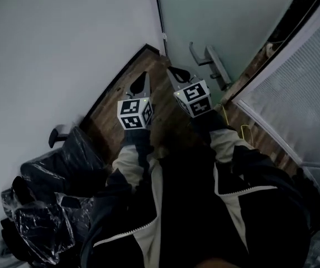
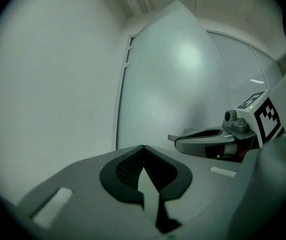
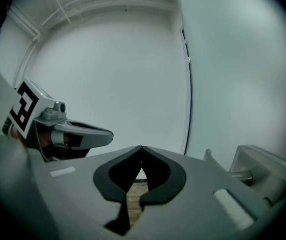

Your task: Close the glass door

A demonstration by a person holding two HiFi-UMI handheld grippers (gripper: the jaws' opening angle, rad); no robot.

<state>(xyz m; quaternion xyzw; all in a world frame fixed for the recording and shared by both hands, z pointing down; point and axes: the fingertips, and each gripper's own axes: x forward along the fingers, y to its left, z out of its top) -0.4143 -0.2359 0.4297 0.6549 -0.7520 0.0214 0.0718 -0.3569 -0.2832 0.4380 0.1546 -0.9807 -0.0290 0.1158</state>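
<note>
Claw state: right claw (image 1: 173,74) and left claw (image 1: 143,78) both closed tip to tip, nothing between. Side by side, aimed far.

Door (image 1: 232,15) ahead and to right of both. Upright panel, hinged far left beside wall (image 1: 65,32), free edge near right. Bottom edge running far-left to near-right, broad face turned toward claws.

Handle (image 1: 213,65) on that face toward free edge, just beyond and right of right claw, not touching. Farther from left claw. Right hand nearer, so judged likeliest for contact.
</note>
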